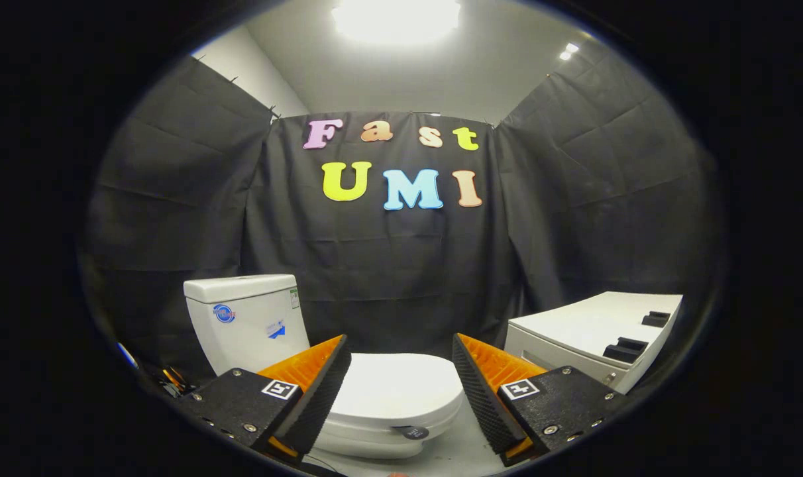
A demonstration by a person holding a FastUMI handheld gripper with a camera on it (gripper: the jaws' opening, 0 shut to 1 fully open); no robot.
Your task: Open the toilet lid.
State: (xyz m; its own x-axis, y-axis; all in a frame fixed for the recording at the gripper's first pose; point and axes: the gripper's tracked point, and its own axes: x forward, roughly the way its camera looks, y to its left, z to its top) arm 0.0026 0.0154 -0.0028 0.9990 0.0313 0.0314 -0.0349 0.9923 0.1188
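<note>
Gripper fingers stand spread wide, gripping nothing. The toilet lid lies closed on the bowl, seen between and just beyond the fingertips, untouched. The toilet's tank rises behind it, toward the left finger. A white cabinet stands beyond the right finger, apart from the toilet.

The gripper hangs level, its two fingers spread wide apart, nothing held between them, neither one touching anything.
</note>
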